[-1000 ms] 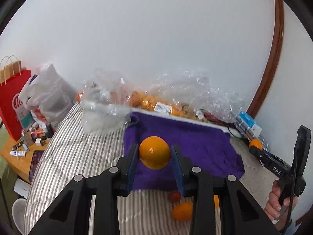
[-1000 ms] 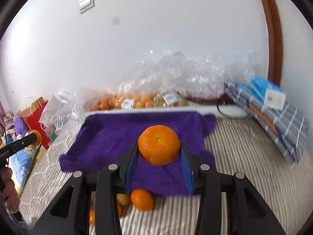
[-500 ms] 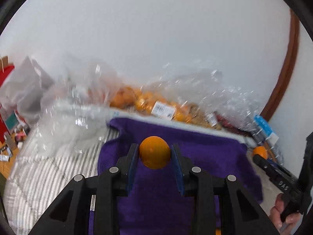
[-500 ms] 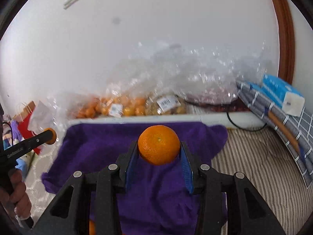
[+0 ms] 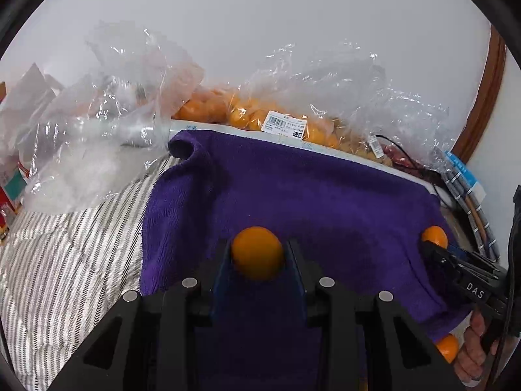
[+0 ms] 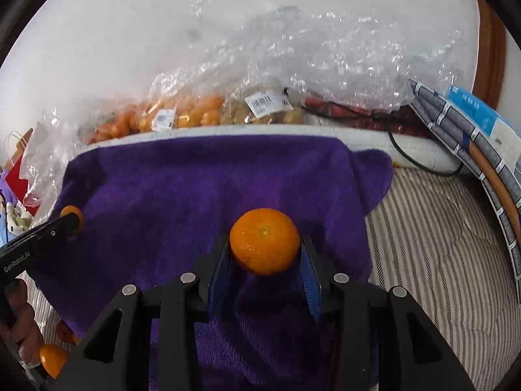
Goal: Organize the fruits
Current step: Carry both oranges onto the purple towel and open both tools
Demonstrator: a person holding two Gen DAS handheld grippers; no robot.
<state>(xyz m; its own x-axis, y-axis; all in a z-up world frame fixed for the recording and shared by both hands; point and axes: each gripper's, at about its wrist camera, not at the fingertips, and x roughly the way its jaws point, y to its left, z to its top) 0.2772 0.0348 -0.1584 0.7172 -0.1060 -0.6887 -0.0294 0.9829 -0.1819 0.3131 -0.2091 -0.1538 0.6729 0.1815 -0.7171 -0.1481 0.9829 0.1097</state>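
While each hand carries its own fruit, the left gripper [image 5: 257, 254] is clamped on a small orange [image 5: 257, 252] and the right gripper [image 6: 264, 254] pinches a larger mandarin [image 6: 264, 246], both above the purple towel [image 5: 309, 195] spread on the striped bedding [image 6: 439, 260], bagged oranges [image 5: 247, 115] along the wall behind.

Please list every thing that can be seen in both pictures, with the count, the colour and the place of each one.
orange: one, orange, between the left gripper's pads.
mandarin: one, orange, between the right gripper's pads.
loose fruit: at least one, orange, near edge of towel.
towel: one, purple, spread on the striped cover.
striped cover: one, grey and white, under the towel.
bagged fruit: several clear bags, orange and yellowish, along the wall.
left gripper: black, blue pads, shut.
right gripper: black, blue pads, shut.
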